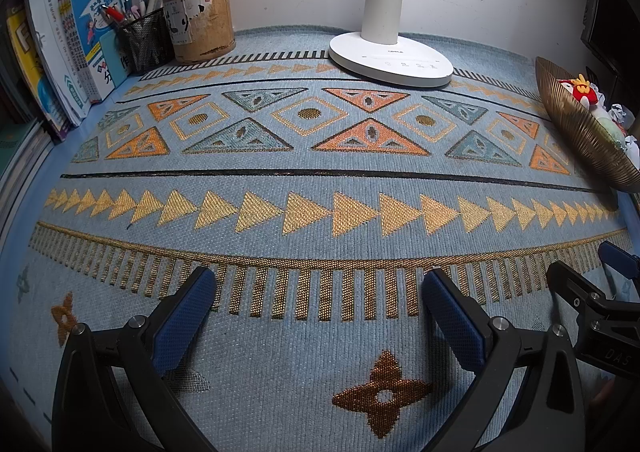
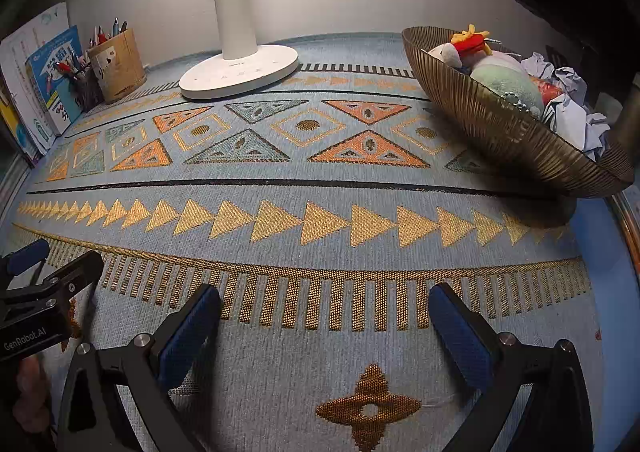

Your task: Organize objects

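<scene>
Both claws, left claw [image 1: 318, 316] and right claw [image 2: 324, 328], hang released and empty, well short of the filled bowl [image 2: 500, 132].

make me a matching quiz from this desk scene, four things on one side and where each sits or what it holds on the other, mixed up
Things:
1. white desk lamp base
2. ribbed bronze bowl
3. black wire-mesh pen cup
4. tan cylindrical pen holder

Descriptions:
A. holds plush toys and crumpled paper
B. stands next to the upright books at far left
C. sits at the back middle of the patterned mat
D. bears a paper label on its side

Pairs: 1-C, 2-A, 3-B, 4-D
</scene>
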`<state>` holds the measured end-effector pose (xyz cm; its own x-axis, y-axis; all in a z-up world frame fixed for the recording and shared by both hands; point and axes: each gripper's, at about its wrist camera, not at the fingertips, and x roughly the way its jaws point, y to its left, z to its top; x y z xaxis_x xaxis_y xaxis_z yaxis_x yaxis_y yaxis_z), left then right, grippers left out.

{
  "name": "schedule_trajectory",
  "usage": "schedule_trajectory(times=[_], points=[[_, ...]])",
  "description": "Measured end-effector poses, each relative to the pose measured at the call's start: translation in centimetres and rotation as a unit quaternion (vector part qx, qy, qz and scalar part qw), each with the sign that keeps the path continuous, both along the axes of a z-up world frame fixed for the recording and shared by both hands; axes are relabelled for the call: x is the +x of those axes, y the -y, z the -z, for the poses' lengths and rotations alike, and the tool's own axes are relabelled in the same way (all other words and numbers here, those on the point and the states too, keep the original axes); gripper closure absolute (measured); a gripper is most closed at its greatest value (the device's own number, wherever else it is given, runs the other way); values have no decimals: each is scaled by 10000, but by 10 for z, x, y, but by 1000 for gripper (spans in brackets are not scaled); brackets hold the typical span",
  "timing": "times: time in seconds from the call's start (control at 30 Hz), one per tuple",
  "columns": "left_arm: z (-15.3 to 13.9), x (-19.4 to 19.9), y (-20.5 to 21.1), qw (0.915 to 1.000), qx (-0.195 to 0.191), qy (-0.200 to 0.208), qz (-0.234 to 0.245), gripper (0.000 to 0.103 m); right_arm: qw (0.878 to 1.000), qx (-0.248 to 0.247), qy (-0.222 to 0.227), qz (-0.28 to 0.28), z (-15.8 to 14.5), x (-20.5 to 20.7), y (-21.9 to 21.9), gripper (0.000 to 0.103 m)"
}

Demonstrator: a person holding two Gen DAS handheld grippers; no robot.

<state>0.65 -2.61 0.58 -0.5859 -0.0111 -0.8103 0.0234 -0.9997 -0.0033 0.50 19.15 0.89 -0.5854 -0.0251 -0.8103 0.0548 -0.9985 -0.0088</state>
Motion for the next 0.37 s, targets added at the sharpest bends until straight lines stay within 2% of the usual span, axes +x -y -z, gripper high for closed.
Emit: schedule_trajectory(times=[0.37], points=[[0, 0, 1, 10000, -1, 0, 8, 0, 10000, 0, 1, -1, 0, 0, 0, 0]])
